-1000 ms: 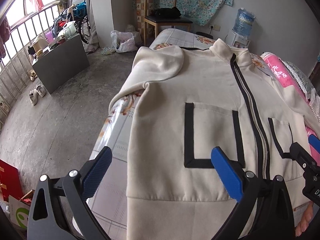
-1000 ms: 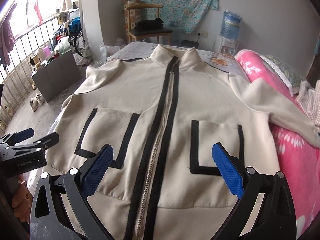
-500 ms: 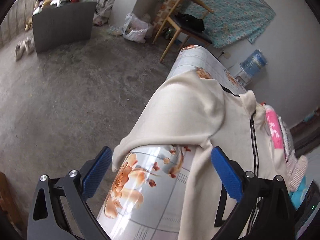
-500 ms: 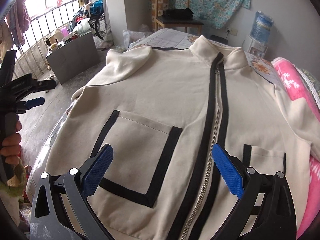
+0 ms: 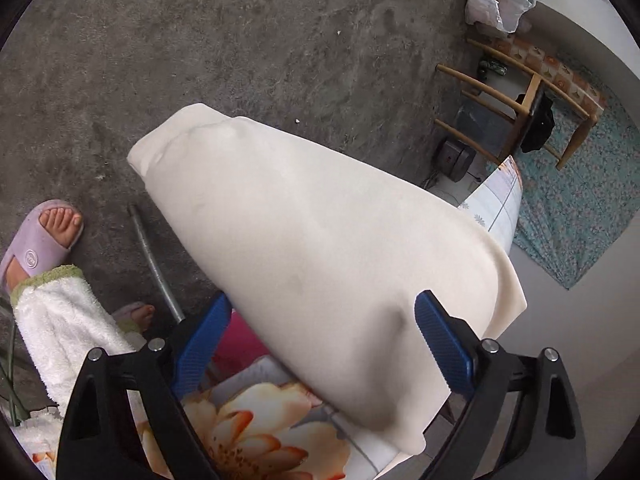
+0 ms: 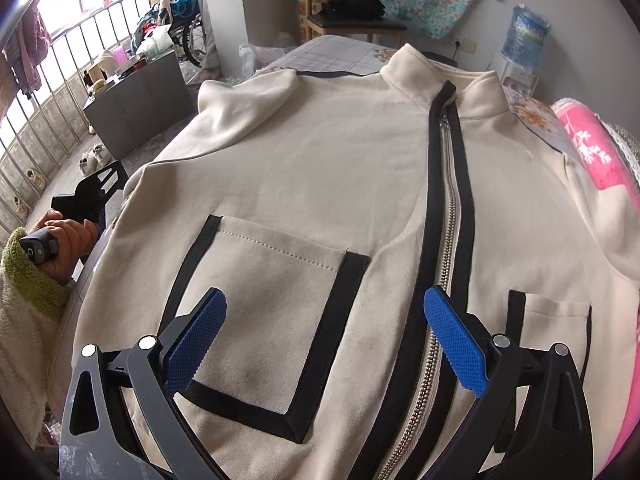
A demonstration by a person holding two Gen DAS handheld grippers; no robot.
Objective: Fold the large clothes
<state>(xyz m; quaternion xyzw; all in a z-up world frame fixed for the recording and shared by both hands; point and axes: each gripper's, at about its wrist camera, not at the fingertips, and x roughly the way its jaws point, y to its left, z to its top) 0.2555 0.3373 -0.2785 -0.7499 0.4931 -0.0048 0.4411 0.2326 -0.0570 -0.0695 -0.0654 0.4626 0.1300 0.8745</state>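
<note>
A cream zip-up jacket (image 6: 320,184) with black trim and two black-edged pockets lies front up and spread flat on the bed. Its left sleeve (image 5: 304,248) hangs over the bed's side toward the floor. My left gripper (image 5: 320,336) is open, its blue pads on either side of the hanging sleeve, looking down along it. It also shows at the bed's left edge in the right wrist view (image 6: 92,196). My right gripper (image 6: 324,336) is open and empty above the jacket's lower front, over the left pocket (image 6: 272,312).
The bed has a floral sheet (image 5: 248,420) and a pink blanket (image 6: 592,152) on the right. A wooden chair (image 5: 516,112) stands past the bed's head. A grey cabinet (image 6: 140,108) and railing are at the left. My slippered foot (image 5: 44,232) is on the concrete floor.
My left gripper swung left off the jacket front and tipped down over the bed's side, closing in on the hanging sleeve. My right gripper shifted left across the jacket front.
</note>
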